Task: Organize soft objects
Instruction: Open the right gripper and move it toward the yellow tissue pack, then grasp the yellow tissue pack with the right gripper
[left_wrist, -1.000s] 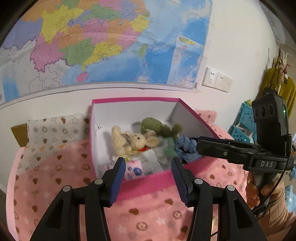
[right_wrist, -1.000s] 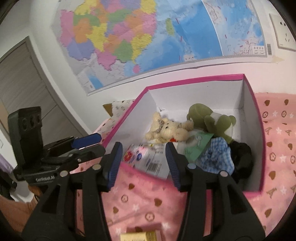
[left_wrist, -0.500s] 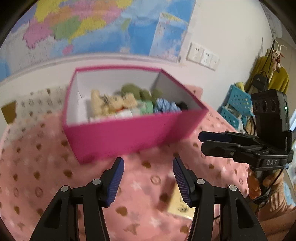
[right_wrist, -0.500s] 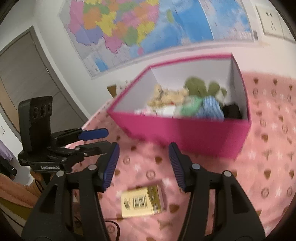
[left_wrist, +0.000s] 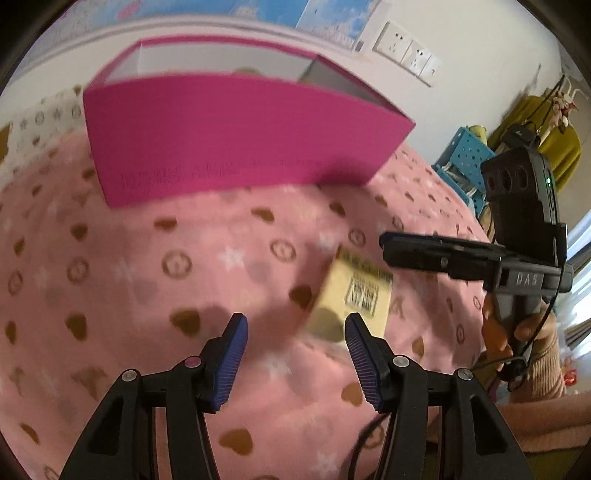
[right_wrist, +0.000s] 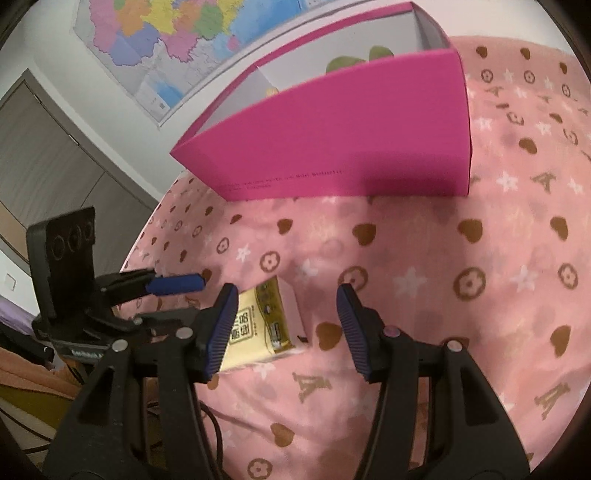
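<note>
We look down on a pink blanket (left_wrist: 192, 295) printed with brown hearts, white stars and ring motifs, with a colourful wall map (right_wrist: 177, 40) and white sockets (left_wrist: 406, 55) on the wall behind. A magenta box (left_wrist: 236, 140) stands at the far side of the blanket; its near wall hides nearly all of what lies inside, so we make out only the tops of something green (right_wrist: 354, 61) and a pale scrap above the rim. A line of small dark print runs along the bottom of that wall, too blurred to read. Nearer to us lies a yellow tissue pack (right_wrist: 258, 325), flat on the blanket and well apart from the box, its long axis running roughly from us towards the box; it bears a barcode and large characters we cannot read, and in the right wrist view one blue pad covers its near corner. The left gripper (left_wrist: 295, 354) hangs over the blanket just beside the pack, its tongs spread with nothing between them. The right gripper (right_wrist: 284, 325) has its tongs spread too, empty, the pack just beyond its left finger. Its body carries the letters "DAS". A hand (left_wrist: 517, 332) in a peach sleeve grips its handle, partly cut off at the edge.
</note>
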